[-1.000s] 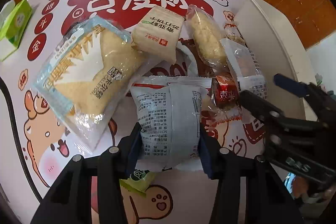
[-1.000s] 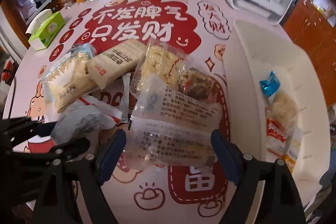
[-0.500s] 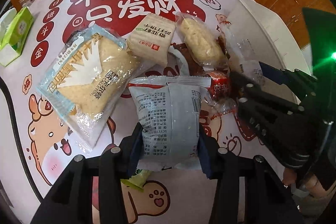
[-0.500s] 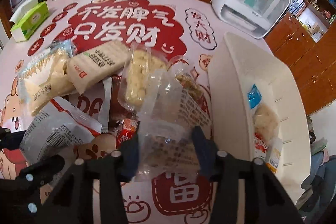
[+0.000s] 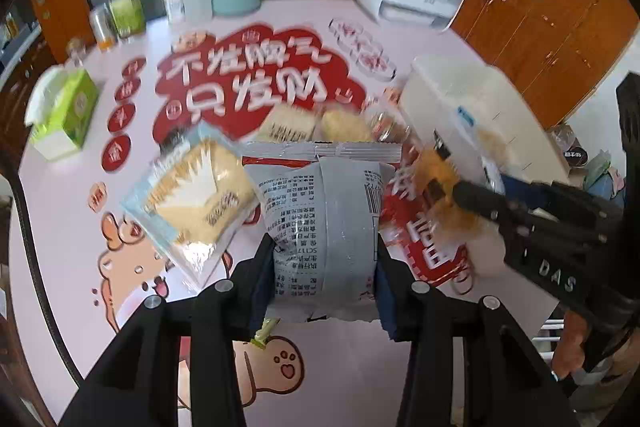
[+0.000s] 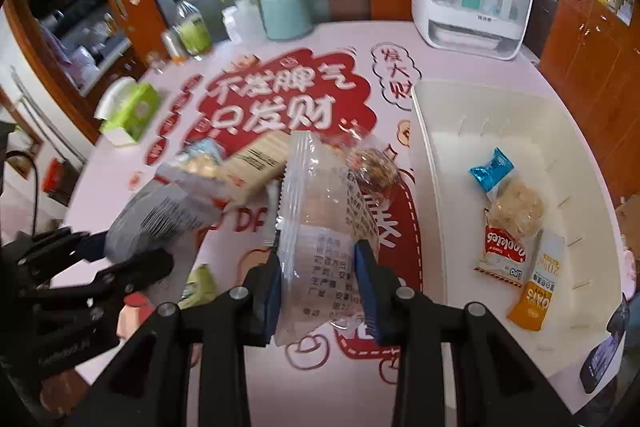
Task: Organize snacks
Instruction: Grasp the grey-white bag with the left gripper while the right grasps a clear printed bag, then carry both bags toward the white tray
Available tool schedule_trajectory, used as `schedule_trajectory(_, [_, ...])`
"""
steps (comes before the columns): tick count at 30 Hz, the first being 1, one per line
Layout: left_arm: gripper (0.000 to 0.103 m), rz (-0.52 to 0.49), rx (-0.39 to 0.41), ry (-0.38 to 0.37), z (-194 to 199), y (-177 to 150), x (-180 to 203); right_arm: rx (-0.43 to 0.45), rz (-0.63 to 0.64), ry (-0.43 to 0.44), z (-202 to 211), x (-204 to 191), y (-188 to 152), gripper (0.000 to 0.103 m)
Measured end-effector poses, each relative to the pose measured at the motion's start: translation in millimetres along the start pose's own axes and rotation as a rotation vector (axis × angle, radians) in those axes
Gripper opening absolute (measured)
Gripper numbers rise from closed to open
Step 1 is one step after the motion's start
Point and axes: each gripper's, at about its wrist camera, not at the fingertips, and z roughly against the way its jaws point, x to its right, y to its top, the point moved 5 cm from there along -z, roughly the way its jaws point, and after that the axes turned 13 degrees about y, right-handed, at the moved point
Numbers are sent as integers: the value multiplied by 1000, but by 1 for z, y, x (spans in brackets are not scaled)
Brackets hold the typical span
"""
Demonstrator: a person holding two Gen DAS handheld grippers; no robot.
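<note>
The left gripper (image 5: 324, 267) is clamping a grey snack packet (image 5: 324, 211) between its blue pads, the packet's crimped top edge pointing away from the hand. Just to the left of that packet, a clear bag of pale crackers (image 5: 196, 199) is lying tilted on the pink table (image 5: 340, 367). Beyond the packet's top edge, more wrapped snacks (image 5: 316, 125) are sitting bunched together over the red printed patch. Farther left, well apart, a green tissue box (image 5: 64, 111) is resting near the table's edge.

The right gripper (image 6: 318, 287) is squeezing a clear plastic packet (image 6: 320, 227) with printed text, its jaws pressed tight on the wrapper. Just beyond it a round brown snack (image 6: 372, 163) is lying beside a beige wafer pack (image 6: 256, 167). To the right, the near wall of a white bin (image 6: 430, 195) is running alongside the gripper. Inside the bin, a blue-topped bag (image 6: 508, 195) and an orange oat packet (image 6: 538, 287) are lying against the near right side, with bare floor open toward the bin's far end. To the left, the other gripper is holding the grey packet off the table. Bottles and a teal canister (image 6: 286, 13) are lining the far edge.
</note>
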Motion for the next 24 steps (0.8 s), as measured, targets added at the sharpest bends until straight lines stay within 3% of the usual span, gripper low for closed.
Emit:
schedule_trajectory(8, [43, -12, 103, 8, 57, 13, 25, 100, 41, 51, 56, -7, 0, 34])
schedule_trajectory(16, [43, -65, 180, -10, 103, 28, 68, 218, 12, 48, 113, 19, -3, 34])
schedule_trajectory(19, [43, -107, 208, -23, 114, 40, 92, 254, -11, 19, 129, 34, -3, 34])
schedule_trajectory(24, [43, -171, 261, -25, 122, 70, 136, 314, -20, -106, 154, 61, 2, 34])
